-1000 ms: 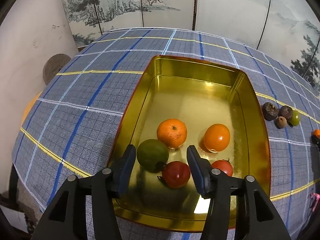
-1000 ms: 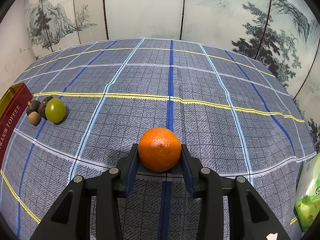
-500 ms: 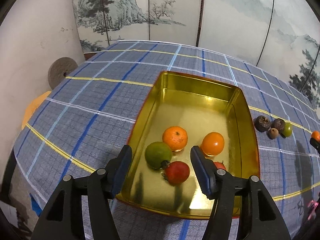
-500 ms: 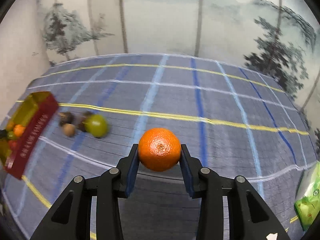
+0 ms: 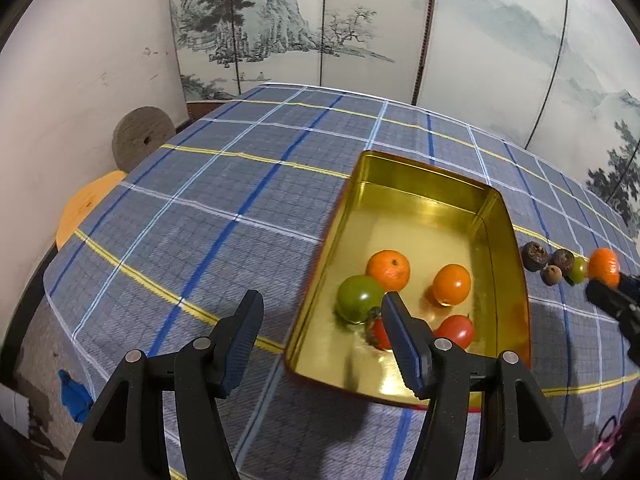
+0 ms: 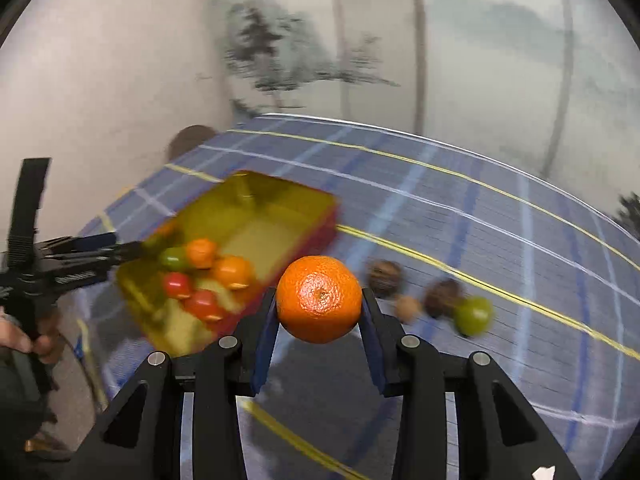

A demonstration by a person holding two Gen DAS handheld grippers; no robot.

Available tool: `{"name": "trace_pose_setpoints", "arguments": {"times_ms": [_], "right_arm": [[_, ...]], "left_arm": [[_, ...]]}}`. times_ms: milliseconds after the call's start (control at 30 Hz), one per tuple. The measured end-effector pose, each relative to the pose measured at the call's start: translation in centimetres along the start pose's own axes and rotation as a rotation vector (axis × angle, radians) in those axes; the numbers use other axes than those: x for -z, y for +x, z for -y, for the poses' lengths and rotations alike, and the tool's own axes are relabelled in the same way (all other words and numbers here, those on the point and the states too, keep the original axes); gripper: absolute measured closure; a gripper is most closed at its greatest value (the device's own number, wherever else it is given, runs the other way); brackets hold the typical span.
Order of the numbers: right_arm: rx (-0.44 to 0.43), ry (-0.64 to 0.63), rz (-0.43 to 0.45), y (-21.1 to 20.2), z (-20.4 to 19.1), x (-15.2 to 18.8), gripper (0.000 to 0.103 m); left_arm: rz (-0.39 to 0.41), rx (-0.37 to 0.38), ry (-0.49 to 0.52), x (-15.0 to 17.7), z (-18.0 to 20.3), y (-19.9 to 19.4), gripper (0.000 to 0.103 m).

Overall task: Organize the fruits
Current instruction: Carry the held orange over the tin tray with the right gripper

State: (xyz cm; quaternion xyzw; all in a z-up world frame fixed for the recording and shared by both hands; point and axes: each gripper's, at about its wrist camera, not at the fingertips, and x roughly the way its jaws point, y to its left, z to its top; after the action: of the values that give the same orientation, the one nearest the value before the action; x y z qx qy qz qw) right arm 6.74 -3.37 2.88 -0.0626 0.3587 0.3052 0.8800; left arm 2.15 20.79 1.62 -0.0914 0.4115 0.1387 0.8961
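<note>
Fruits, five, already sit in the tin (image 5: 510, 240); my right gripper (image 6: 319, 312) clamps a mandarin (image 6: 319, 299), left gripper (image 5: 322, 336) gapes empty, four small pieces (image 6: 440, 300) remain on the surface.

Right tool (image 6: 319, 312) clamped tight, left tool (image 5: 322, 322) spread apart, empty

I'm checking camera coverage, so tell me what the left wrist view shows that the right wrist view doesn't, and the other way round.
Only the left wrist view: the left hand-held gripper, open and empty, from behind, and an orange round board past the table edge.

Only the right wrist view: the pads of the right hand-held gripper pressing the orange, and a hand.

Both: gold tin holding five fruits, green fruit with the brown ones, checked cloth.
</note>
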Motion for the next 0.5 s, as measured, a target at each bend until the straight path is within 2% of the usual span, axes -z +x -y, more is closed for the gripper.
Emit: {"name": "trace_pose_setpoints", "arguments": {"times_ms": [133, 267, 500], "right_arm": [[-0.072, -0.060, -0.015, 2.0, -4.0, -0.9, 0.067], [-0.105, -0.098, -0.042, 4.3, -6.5, -1.3, 0.067], [-0.112, -0.148, -0.091, 7.5, -9.0, -1.4, 0.067]], "left_arm": [[-0.002, -0.017, -0.015, 0.3, -1.1, -0.1, 0.040], [-0.010, -0.035, -0.030, 0.6, -2.1, 0.0, 0.040], [-0.018, -0.059, -0.041, 0.9, -3.0, 0.0, 0.040]]}}
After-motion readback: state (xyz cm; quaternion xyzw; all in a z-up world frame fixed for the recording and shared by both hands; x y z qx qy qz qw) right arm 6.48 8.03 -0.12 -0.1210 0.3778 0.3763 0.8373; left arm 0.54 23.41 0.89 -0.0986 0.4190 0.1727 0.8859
